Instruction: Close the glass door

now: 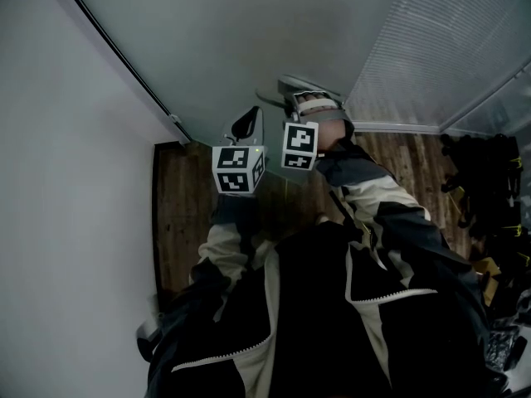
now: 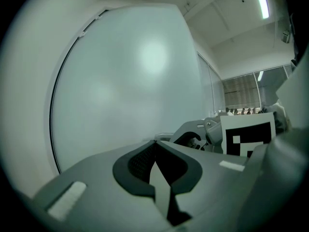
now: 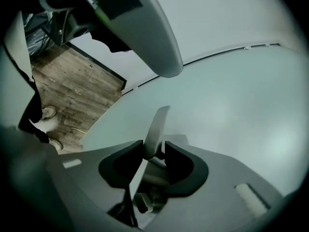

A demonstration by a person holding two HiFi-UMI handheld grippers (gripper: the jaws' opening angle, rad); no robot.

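Note:
The frosted glass door (image 1: 249,40) fills the space ahead of me. Its grey metal lever handle (image 3: 157,127) stands between the black pads of my right gripper (image 3: 154,149), which press on it from both sides. In the head view the right gripper (image 1: 307,98) reaches up to the glass above its marker cube. My left gripper (image 2: 154,146) hovers just left of it and a little lower, close to the glass; its pads meet at the tips with nothing between them. The left gripper (image 1: 246,124) touches nothing that I can see.
A black seal line (image 1: 124,65) runs along the door's edge next to a white wall (image 1: 66,181). Wooden floor (image 1: 191,214) lies below. Slatted blinds (image 1: 448,48) cover the panel on the right, and dark bags (image 1: 489,189) sit on the floor there.

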